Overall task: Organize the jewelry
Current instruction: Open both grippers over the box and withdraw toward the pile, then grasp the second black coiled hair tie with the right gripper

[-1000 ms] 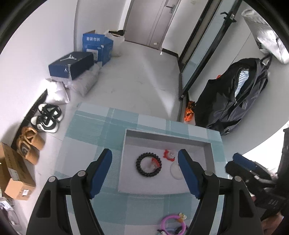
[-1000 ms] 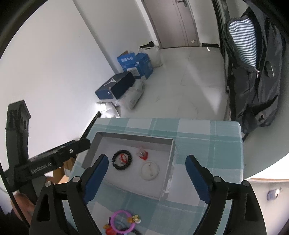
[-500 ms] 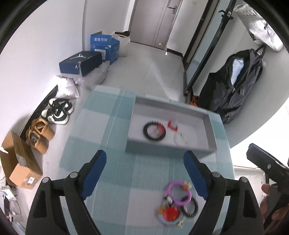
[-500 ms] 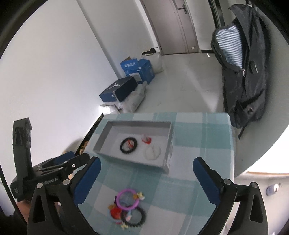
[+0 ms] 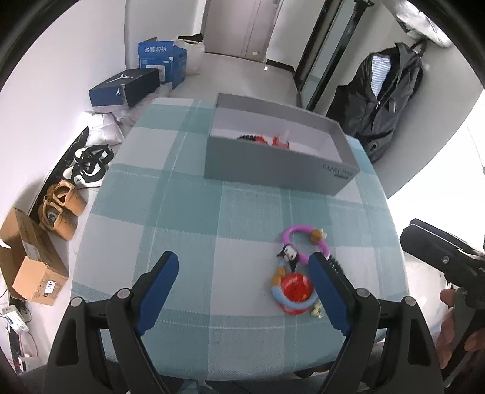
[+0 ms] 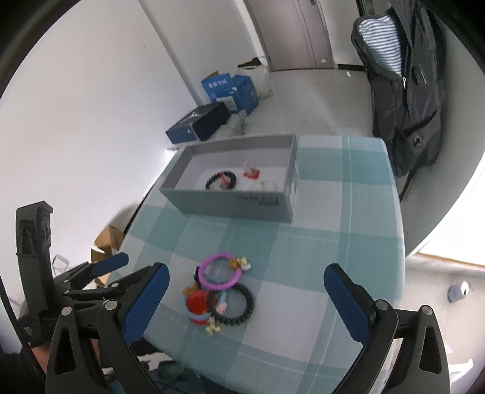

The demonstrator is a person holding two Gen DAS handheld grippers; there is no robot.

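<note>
- Both my grippers — left gripper [image 5: 244,289] and right gripper [image 6: 245,298] — have just spread apart, empty, over the jewelry pile [image 6: 219,292].
- Some pieces already lie in the grey box [image 6: 230,201]; next I would close on the purple bracelet [image 6: 221,271] alone.

White walls [image 6: 100,100] are enclosing a pale tiled floor [image 5: 242,75] running back to a grey door [image 5: 242,24]. Blue boxes [image 5: 162,60] and a dark shoebox [image 5: 124,88] are sitting along the left wall, with shoes [image 5: 88,163] and cardboard boxes [image 5: 27,260] nearer. A black backpack [image 6: 406,91] is leaning on the right. Daylight is washing over a table in a teal checked cloth [image 5: 182,212].
</note>
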